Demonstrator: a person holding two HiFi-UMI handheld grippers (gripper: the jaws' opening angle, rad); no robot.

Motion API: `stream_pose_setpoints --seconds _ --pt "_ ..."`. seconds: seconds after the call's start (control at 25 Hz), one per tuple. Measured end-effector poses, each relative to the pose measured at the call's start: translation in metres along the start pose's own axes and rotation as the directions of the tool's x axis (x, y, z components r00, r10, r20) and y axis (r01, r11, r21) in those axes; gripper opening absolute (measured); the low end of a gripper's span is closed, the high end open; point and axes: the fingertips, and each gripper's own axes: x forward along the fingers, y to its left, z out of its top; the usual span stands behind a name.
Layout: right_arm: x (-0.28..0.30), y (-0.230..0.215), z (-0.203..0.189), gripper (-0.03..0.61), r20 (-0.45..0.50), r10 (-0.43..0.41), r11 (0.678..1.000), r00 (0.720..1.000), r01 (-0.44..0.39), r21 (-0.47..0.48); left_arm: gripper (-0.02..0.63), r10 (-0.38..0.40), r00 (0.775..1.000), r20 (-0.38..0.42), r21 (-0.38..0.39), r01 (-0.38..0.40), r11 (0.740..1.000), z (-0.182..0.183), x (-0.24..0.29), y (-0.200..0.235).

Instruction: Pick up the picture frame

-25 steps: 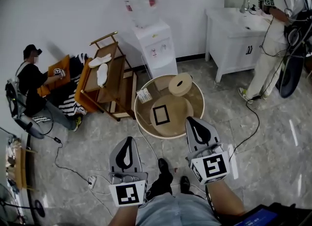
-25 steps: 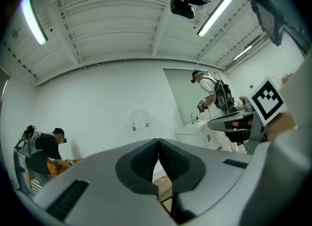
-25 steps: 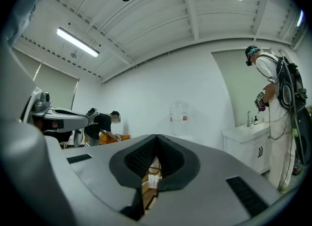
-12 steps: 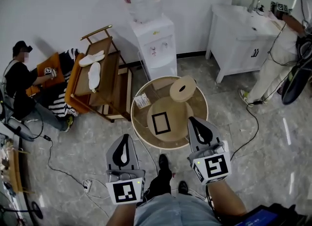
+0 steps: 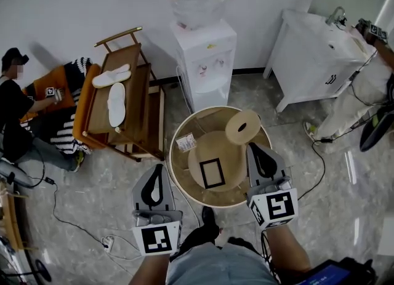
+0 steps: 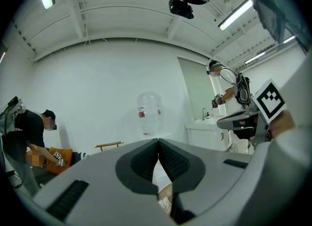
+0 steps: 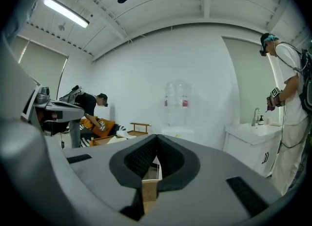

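The picture frame (image 5: 212,173), black-edged with a pale middle, lies flat on the inner wooden disc of a round wooden table (image 5: 177,135). My left gripper (image 5: 158,168) hovers just outside the table's near left rim, jaws shut and empty. My right gripper (image 5: 253,148) reaches over the near right rim, right of the frame, also shut with nothing held. Neither touches the frame. In the left gripper view the left gripper (image 6: 158,141) has its pads meeting. The right gripper (image 7: 157,136) shows the same in its own view.
A wooden ring-shaped piece (image 5: 242,127) and a paper tag (image 5: 186,143) are also in the table. Behind it stand a water dispenser (image 5: 206,62), a wooden rack with white slippers (image 5: 117,102) and a white sink cabinet (image 5: 314,56). A person (image 5: 12,111) sits at left. Cables (image 5: 74,216) cross the floor.
Both grippers have moved forward toward the round table, which now sits closer below me. The right one has come over its rim. Both stay shut.
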Motion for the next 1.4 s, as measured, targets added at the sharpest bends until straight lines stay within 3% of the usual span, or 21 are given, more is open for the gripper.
stream_pose_setpoints --seconds 0.32,0.76,1.08,1.4 --pt "0.047 0.005 0.019 0.014 0.001 -0.023 0.999 1.0 0.023 -0.026 0.015 -0.013 1.0 0.02 -0.006 0.013 1.0 0.007 0.037 0.04" --pt "0.088 0.01 0.007 0.014 -0.06 0.001 0.999 0.998 -0.003 -0.041 0.015 -0.006 1.0 -0.011 -0.047 0.006 0.999 -0.009 0.069 0.06" --pt "0.118 -0.01 -0.019 0.014 -0.107 0.026 0.999 0.994 -0.029 -0.022 0.015 -0.011 0.998 -0.069 -0.045 0.008 0.999 -0.032 0.107 0.048" --pt "0.129 -0.026 -0.078 0.014 -0.19 0.081 0.997 0.978 -0.076 0.033 0.015 -0.025 0.984 -0.175 -0.021 0.021 1.0 -0.078 0.127 0.016"
